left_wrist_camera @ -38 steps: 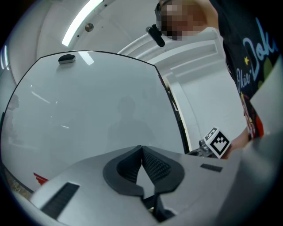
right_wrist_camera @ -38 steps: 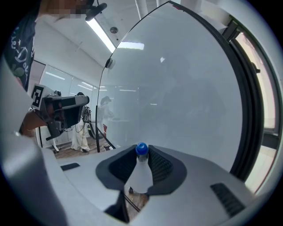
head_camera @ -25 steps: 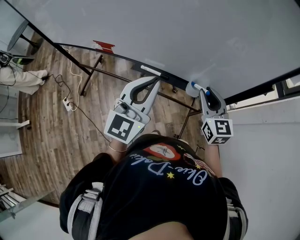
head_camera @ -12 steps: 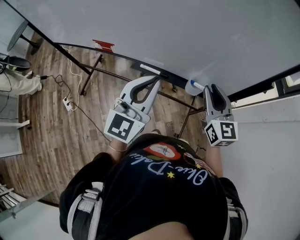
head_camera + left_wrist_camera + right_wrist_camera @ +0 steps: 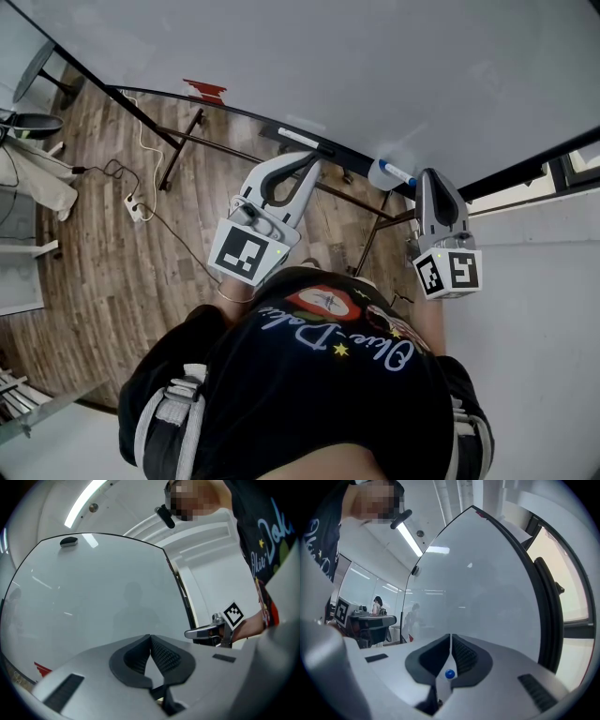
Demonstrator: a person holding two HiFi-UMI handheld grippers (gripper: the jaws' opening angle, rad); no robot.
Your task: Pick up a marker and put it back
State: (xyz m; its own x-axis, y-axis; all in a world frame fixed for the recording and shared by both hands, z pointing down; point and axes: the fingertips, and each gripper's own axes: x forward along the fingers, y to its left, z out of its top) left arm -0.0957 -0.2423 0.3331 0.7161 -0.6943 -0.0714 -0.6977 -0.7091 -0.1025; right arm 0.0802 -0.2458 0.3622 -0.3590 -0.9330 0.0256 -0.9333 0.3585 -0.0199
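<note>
Right gripper [image 5: 451, 639]: jaws closing on blue-tipped marker [image 5: 449, 673], apparently pinched, at right edge of whiteboard [image 5: 375, 75]. Left gripper [image 5: 150, 638]: clenched, empty.

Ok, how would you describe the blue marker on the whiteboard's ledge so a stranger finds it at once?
Start at the big whiteboard and follow its dark ledge toward the right end. The marker lies there, white with a blue part; the long item farther left on the ledge is white and black, without blue.
</note>
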